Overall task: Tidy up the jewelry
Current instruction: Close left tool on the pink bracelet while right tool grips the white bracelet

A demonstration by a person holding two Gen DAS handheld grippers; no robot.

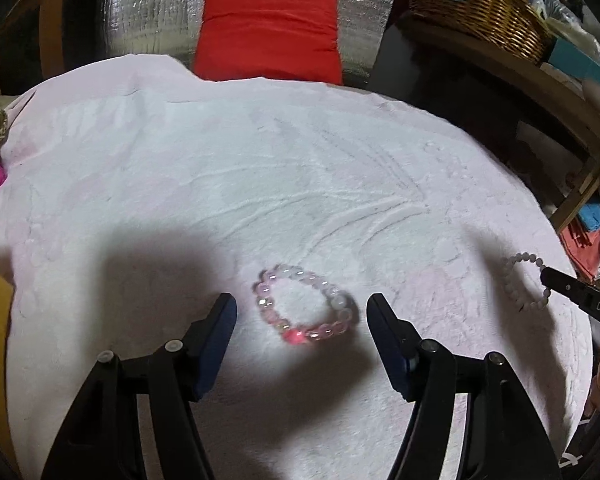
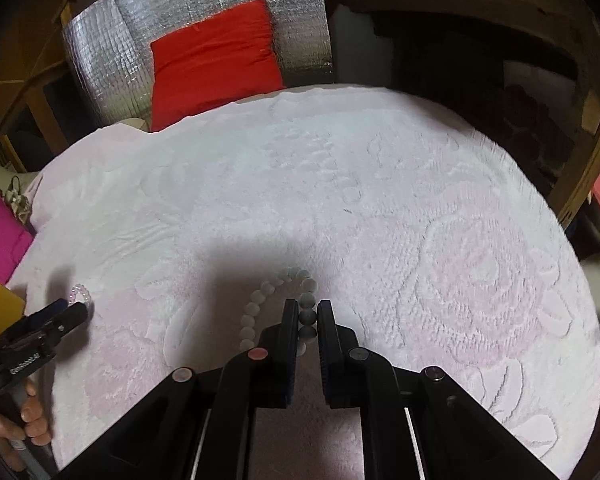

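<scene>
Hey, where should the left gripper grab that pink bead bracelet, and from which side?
Pinch one side of the pink bracelet, probably the near arc, from straight above. It lies flat as an open loop between the open left gripper, so one finger can drop inside it.

Glossy pink bead bracelet (image 1: 305, 305) on rough, tufted pale cloth (image 1: 260, 168).

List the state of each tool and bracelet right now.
Left tool: open, straddling the pink bracelet, not gripping it.
Right tool: shut on the white bracelet.
Pink bracelet: lying flat on the towel, free.
White bracelet: one side pinched between the right tool's fingers, the rest of the loop on the towel.
</scene>
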